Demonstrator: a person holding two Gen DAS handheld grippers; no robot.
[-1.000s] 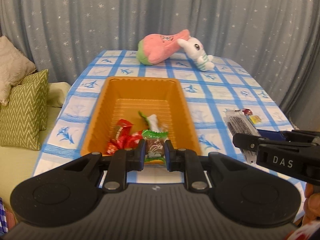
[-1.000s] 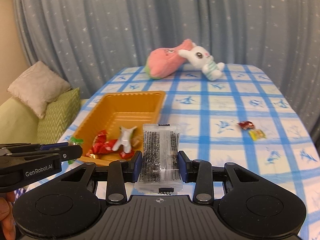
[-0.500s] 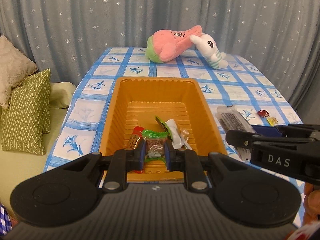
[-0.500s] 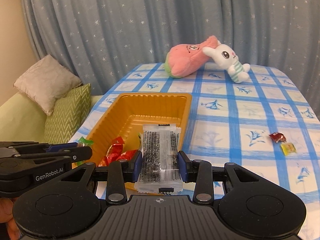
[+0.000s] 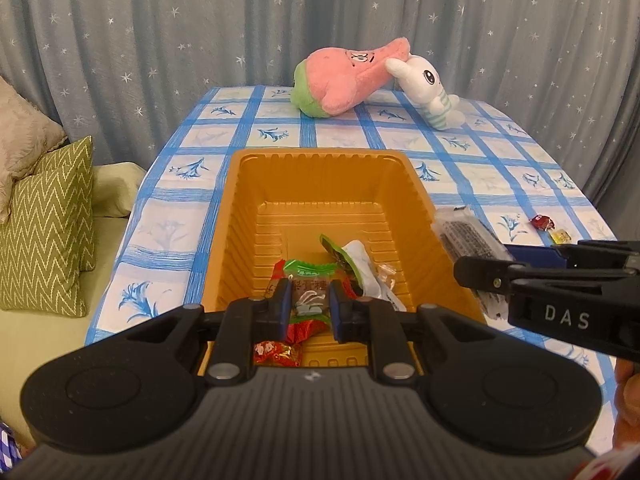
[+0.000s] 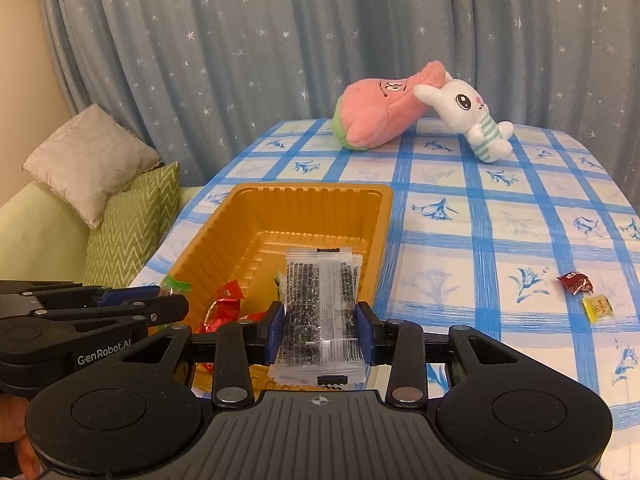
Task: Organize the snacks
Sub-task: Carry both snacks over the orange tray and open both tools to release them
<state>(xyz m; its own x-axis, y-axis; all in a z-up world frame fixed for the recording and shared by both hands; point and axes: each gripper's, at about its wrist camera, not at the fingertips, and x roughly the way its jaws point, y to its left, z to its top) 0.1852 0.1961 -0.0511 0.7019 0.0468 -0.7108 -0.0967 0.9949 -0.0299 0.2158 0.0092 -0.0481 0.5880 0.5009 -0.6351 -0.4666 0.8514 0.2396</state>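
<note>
Since the earlier frames, both grippers have been carried forward and a little lower, so that the orange tray (image 5: 320,216) is now seen closer and more fully beneath them.

From the left wrist view, the left gripper (image 5: 310,306) is seen with its fingers clamped on a small brown candy with a green wrapper end (image 5: 309,286). The candy is held upright, its long axis running away from the camera, the green end pointing toward the far wall of the tray. It is held over the near end of the tray, just above the red wrappers (image 5: 280,350) and the white and green packet (image 5: 360,272) already lying inside, which is judged to be a position chosen for a drop among them. The right gripper (image 5: 476,270) is seen at the right edge, beside the tray's right rim.

From the right wrist view, the right gripper (image 6: 320,330) is seen with its fingers closed on the sides of a clear packet of dark snacks (image 6: 322,300). The packet is gripped across its width near the lower end, so its long axis lies along the fingers and its far end points into the tray (image 6: 304,200). It is held above the tray's near right corner, apparently for release there. Two loose candies, one red (image 6: 575,282) and one yellow (image 6: 598,308), are left on the checked table (image 6: 500,216), well apart from the tray. Two plush toys (image 6: 400,120) lie at the far end.
</note>
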